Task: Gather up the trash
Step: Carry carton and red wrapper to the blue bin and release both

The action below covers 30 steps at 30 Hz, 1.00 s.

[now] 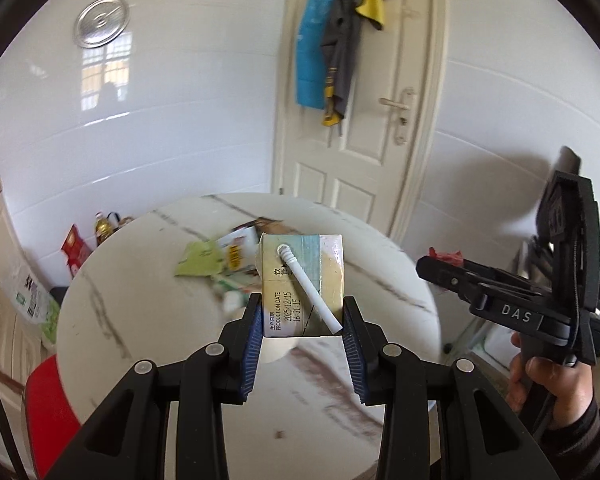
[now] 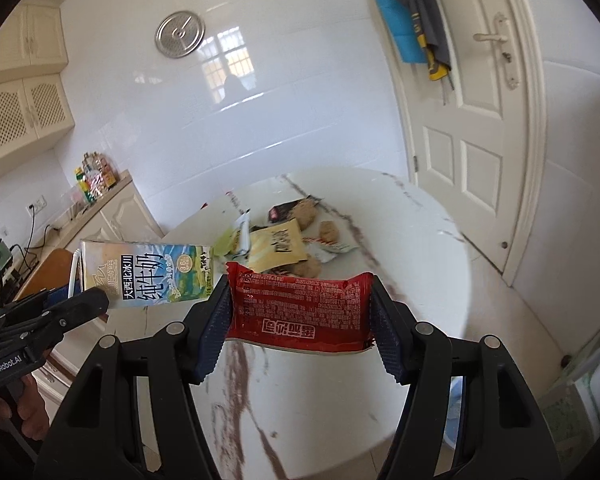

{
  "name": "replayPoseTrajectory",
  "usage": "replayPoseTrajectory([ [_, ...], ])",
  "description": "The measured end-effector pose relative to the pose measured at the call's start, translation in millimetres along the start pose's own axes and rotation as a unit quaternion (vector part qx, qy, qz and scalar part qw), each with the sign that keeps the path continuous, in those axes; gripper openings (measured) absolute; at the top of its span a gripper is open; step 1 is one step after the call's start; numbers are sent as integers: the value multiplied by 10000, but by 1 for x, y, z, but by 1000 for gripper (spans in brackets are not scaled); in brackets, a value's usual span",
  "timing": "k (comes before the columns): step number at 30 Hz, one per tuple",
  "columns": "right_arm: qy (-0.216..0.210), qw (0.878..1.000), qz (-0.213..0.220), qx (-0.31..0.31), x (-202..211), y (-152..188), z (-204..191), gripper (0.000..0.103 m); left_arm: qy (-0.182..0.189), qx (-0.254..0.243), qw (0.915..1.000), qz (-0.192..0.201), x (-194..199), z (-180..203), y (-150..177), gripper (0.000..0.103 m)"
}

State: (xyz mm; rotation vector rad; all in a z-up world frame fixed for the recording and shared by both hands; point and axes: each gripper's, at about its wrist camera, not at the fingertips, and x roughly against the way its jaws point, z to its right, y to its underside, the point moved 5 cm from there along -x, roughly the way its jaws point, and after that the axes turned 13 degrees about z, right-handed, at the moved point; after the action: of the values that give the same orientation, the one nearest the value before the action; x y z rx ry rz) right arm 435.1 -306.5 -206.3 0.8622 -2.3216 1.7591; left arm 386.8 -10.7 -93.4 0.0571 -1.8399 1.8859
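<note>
Two pieces of trash are lifted above the near edge of the round white marble table (image 2: 440,240): the left gripper (image 1: 303,320) clamps a light, crushable blue-and-cream milk carton (image 1: 302,284) across its stiff sides, the right gripper (image 2: 300,312) a limp, slippery red foil wrapper (image 2: 300,308) by its edges.

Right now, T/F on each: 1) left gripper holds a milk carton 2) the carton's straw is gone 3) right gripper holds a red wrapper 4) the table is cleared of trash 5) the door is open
1) Left gripper holds a milk carton. True.
2) Its straw is gone. False: a white straw sticks out of the top.
3) Right gripper holds a red wrapper. True.
4) The table is cleared. False: wrappers and brown lumps lie on it.
5) The door is open. False: it looks shut.
</note>
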Motion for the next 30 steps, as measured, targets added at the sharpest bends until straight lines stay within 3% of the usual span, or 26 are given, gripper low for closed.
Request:
replayPoseTrajectory([
  [7, 632, 9970, 332, -303, 60, -5, 76, 61, 821, -484, 9953, -179, -43, 98, -2, 34],
  [14, 1352, 9871, 384, -763, 105, 8, 166, 61, 1634, -968, 9800, -593, -106, 200, 12, 34],
  [22, 1771, 9755, 180, -1291, 108, 36, 251, 61, 1801, -1258, 9678, -1229, -219, 256, 38, 36],
  [28, 1826, 9710, -46, -1542, 92, 59, 290, 62, 1569, -1381, 9671, -1449, -277, 283, 50, 50],
  [30, 1823, 9705, -104, -1576, 85, 66, 299, 62, 1443, -1370, 9694, -1441, -282, 283, 50, 61],
])
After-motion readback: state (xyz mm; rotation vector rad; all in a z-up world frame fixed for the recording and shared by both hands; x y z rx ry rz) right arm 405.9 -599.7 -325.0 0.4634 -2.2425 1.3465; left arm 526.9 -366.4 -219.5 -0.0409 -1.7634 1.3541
